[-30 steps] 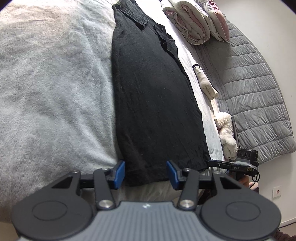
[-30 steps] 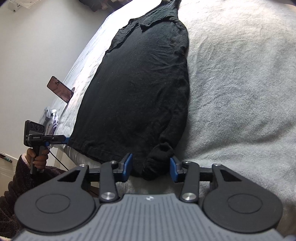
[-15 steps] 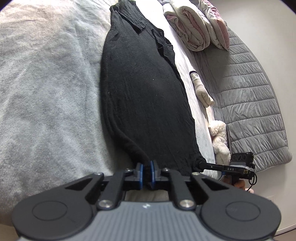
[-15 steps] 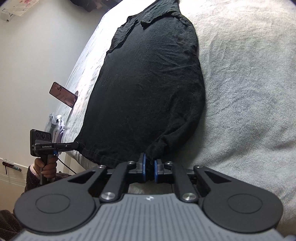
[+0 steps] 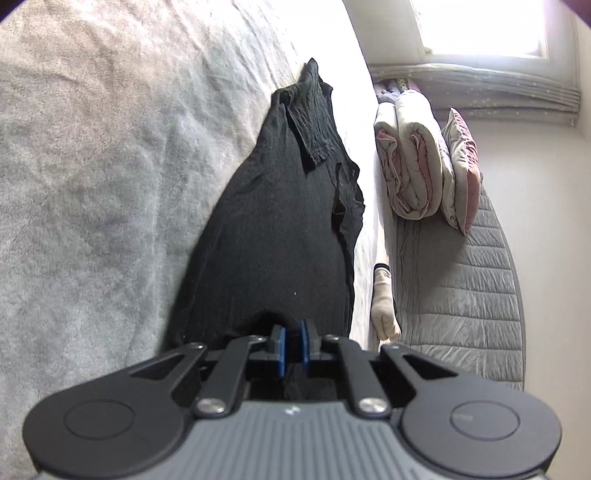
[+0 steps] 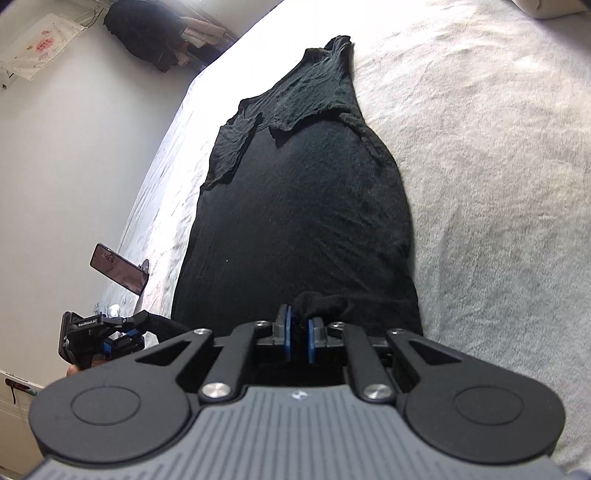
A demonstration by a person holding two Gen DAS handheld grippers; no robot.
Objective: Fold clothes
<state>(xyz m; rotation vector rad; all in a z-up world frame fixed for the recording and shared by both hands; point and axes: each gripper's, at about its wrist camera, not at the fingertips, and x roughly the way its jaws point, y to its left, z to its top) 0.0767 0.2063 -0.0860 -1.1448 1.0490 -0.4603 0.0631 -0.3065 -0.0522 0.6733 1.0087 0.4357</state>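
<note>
A black collared shirt [image 5: 280, 236] lies lengthwise on the pale grey blanket [image 5: 96, 192], collar at the far end. My left gripper [image 5: 292, 345] is shut on the shirt's near hem, the blue pads pinching dark cloth. In the right wrist view the same shirt [image 6: 303, 206] stretches away from me, and my right gripper [image 6: 299, 339] is shut on a bunched bit of its near hem. The left gripper [image 6: 110, 341] also shows at the lower left of that view, holding the hem's other corner. The near hem is lifted and gathered at both grips.
A rolled duvet [image 5: 413, 162] and a pillow [image 5: 461, 162] sit on a grey quilted cover [image 5: 465, 288] to the right. A light sock [image 5: 384, 306] lies by the bed's edge. A phone [image 6: 118, 269] stands propped at the left edge. Bags and clothes [image 6: 147, 33] hang on the far wall.
Both grippers closed on the shirt's near hem, one on each side. They then carried the hem forward over the shirt, so the cloth bunches and the far end looks closer.
</note>
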